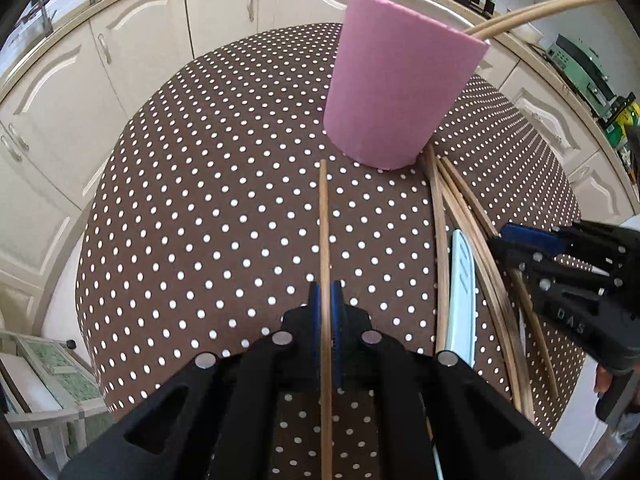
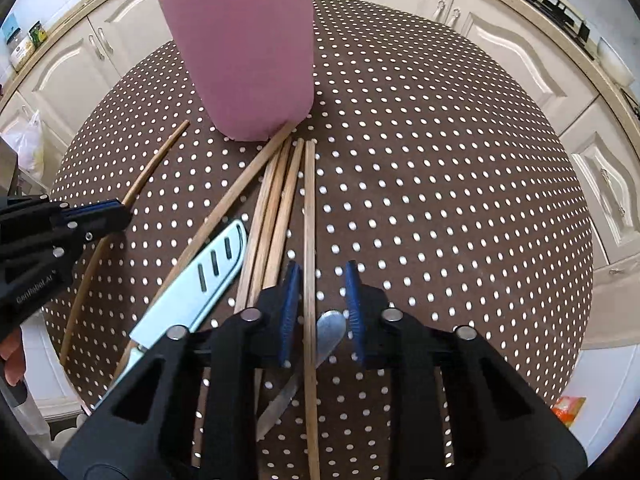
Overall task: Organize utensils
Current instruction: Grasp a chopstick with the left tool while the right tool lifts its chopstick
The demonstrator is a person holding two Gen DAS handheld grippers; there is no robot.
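Note:
My left gripper point(image 1: 327, 286) is shut on one wooden chopstick point(image 1: 324, 216), which points toward the pink cup point(image 1: 396, 80). In the right wrist view the same gripper point(image 2: 120, 208) sits at the left with that chopstick point(image 2: 160, 152) in it. My right gripper point(image 2: 322, 268) straddles another chopstick point(image 2: 309, 208); a gap shows beside the right pad, so it is open. Several more chopsticks point(image 2: 276, 208) fan out from the cup point(image 2: 248, 52). A knife in a pale blue sheath point(image 2: 200, 284) lies beside them. A metal table knife point(image 2: 330, 328) lies under the right gripper.
The round table wears a brown cloth with white dots point(image 2: 440, 160). Wooden handles point(image 1: 540, 12) stick out of the cup. Cream kitchen cabinets point(image 1: 140, 48) ring the table. An orange packet point(image 2: 568, 408) lies below the table's right edge.

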